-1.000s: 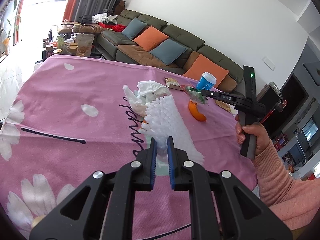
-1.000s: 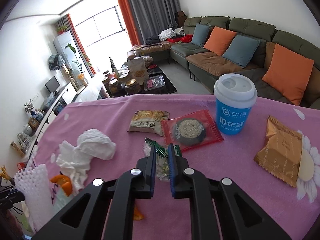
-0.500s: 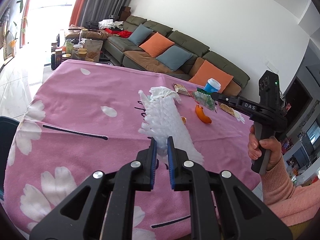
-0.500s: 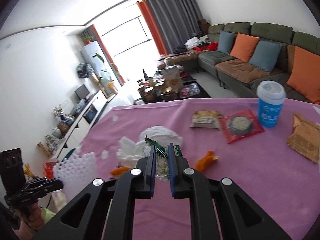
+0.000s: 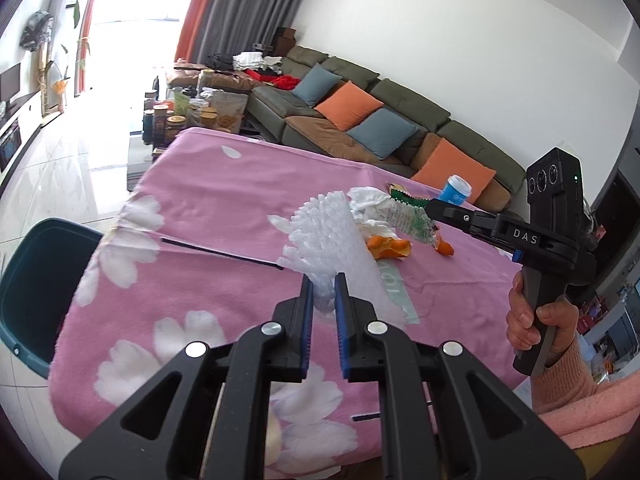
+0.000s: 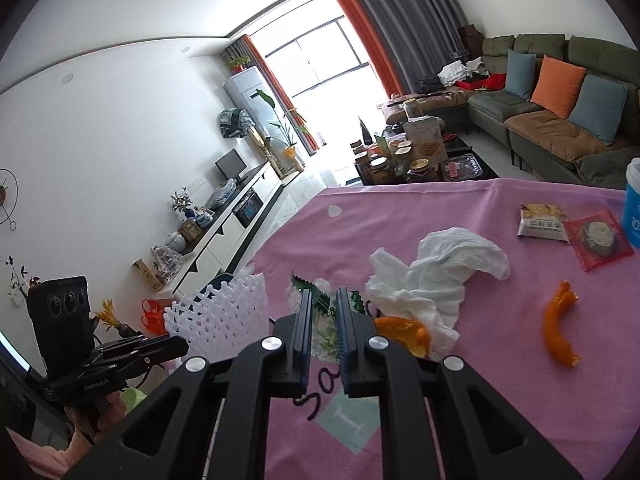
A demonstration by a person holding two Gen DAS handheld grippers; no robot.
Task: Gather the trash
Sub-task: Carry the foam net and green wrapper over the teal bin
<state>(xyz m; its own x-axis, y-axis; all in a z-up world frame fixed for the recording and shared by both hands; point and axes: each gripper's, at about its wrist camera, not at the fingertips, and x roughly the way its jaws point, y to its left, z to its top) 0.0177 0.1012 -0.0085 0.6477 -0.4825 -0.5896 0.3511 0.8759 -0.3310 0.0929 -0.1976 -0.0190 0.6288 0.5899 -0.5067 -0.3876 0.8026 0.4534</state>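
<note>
My left gripper point(image 5: 324, 280) is shut on a white foam fruit net point(image 5: 332, 240), held up over the pink tablecloth point(image 5: 208, 200). That net point(image 6: 220, 316) also shows at the lower left of the right wrist view. My right gripper point(image 6: 323, 300) is shut on a clear and green plastic wrapper point(image 6: 320, 316); from the left wrist view the wrapper point(image 5: 408, 216) hangs off its tip, with a hand point(image 5: 536, 320) on the handle. On the cloth lie crumpled white tissue point(image 6: 436, 272), orange peel point(image 6: 560, 330) and a second peel piece point(image 6: 400, 330).
A dark teal bin point(image 5: 36, 288) stands on the floor past the table's left edge. A blue paper cup point(image 6: 632, 208), a red snack packet point(image 6: 600, 238) and a white snack packet point(image 6: 542, 222) sit at the far right. Behind are a green sofa point(image 5: 400, 112) and a cluttered coffee table point(image 6: 416, 152).
Both grippers have swung left and lifted slightly with their loads. The teal bin has come into the left wrist view. The right gripper has moved away from the cup and snack packets.
</note>
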